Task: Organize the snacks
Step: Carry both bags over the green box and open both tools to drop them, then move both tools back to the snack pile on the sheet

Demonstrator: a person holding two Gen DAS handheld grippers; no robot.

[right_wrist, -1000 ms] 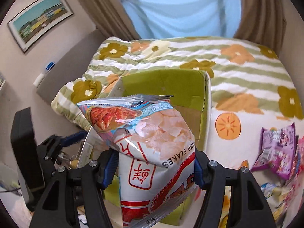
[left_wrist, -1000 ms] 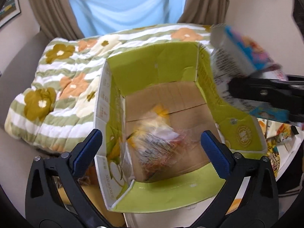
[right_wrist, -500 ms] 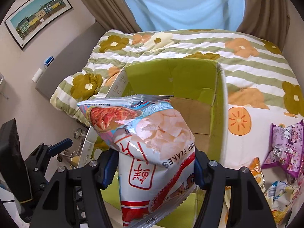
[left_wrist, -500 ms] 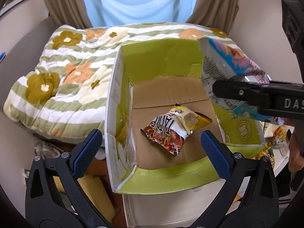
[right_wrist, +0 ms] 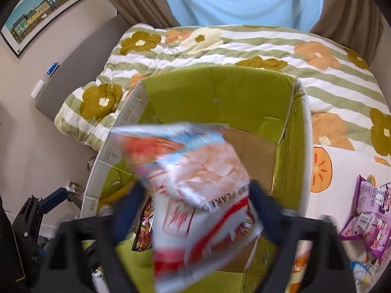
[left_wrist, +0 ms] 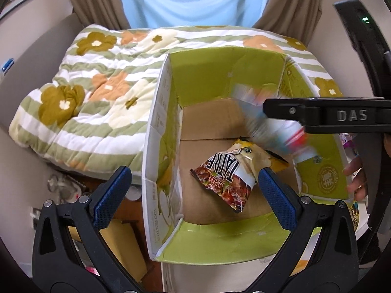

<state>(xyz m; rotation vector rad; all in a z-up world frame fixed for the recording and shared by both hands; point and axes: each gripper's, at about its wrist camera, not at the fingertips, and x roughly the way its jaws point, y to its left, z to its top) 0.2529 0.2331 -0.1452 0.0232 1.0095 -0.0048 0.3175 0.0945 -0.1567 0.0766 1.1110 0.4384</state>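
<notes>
Right hand-held gripper (right_wrist: 195,210) jaws just opened wide, blurred shrimp-flake bag (right_wrist: 195,190) loose between them above green box (left_wrist: 220,78), left hand-held gripper (left_wrist: 193,190) wide and empty, brown snack bag (left_wrist: 229,178) on box floor at 6 o'clock

Snack bag (left_wrist: 231,179) in box (left_wrist: 156,146); quilt (left_wrist: 97,85) behind.

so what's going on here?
A person with a gripper in each hand is sorting snacks into the green cardboard box on the bed. The right gripper has just been opening its jaws over the box; the shrimp flakes bag, blurred, is between them and seems to be dropping in. One brown snack packet already lies on the box floor. The left gripper hovers open and empty. More snacks wait on the bed.
</notes>
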